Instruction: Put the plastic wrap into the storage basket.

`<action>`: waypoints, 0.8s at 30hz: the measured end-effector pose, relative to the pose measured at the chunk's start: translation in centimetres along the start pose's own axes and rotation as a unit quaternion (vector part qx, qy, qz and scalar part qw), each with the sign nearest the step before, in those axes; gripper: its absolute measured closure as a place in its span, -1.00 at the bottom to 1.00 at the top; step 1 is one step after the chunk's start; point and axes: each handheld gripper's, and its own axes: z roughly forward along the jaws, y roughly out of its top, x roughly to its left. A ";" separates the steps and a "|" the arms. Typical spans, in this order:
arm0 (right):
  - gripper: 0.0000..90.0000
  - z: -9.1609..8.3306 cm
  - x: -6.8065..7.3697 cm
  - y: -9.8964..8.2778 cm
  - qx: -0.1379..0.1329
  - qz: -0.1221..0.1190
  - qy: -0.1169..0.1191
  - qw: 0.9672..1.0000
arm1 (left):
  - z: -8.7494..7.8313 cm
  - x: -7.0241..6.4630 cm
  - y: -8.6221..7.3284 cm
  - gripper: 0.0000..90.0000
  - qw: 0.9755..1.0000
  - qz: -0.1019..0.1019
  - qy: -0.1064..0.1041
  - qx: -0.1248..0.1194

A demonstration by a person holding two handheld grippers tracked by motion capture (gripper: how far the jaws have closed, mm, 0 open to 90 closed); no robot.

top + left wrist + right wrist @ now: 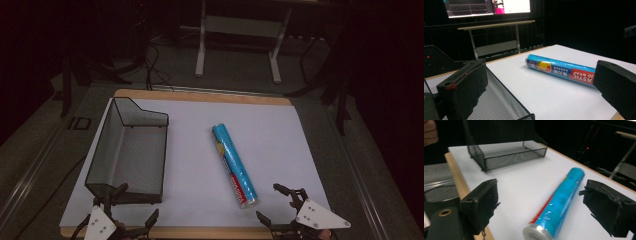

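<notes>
**Roll of wrap sits ahead of our wide-open right jaws**

We see the blue roll of plastic wrap [234, 165] lying flat on the white table [280, 135], slanted, its near end just ahead of our right gripper [275, 200]. In the right gripper view the roll [559, 207] runs up between the two spread jaws, touching neither. Our left gripper [136, 202] hangs released too, at the near end of the black mesh tray [131, 150], with the roll well off to its right.
</notes>
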 end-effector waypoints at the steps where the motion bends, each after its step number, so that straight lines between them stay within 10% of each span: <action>1: -0.73 0.0 0.1 0.1 0.001 0.000 0.005 1.000 | 0.0 0.0 0.0 -1.00 1.000 0.000 0.001 0.000; 24: -0.75 2.5 -0.7 2.6 -0.026 -0.018 -0.016 0.999 | 0.3 -0.4 -0.2 -1.00 1.000 0.004 -0.007 0.002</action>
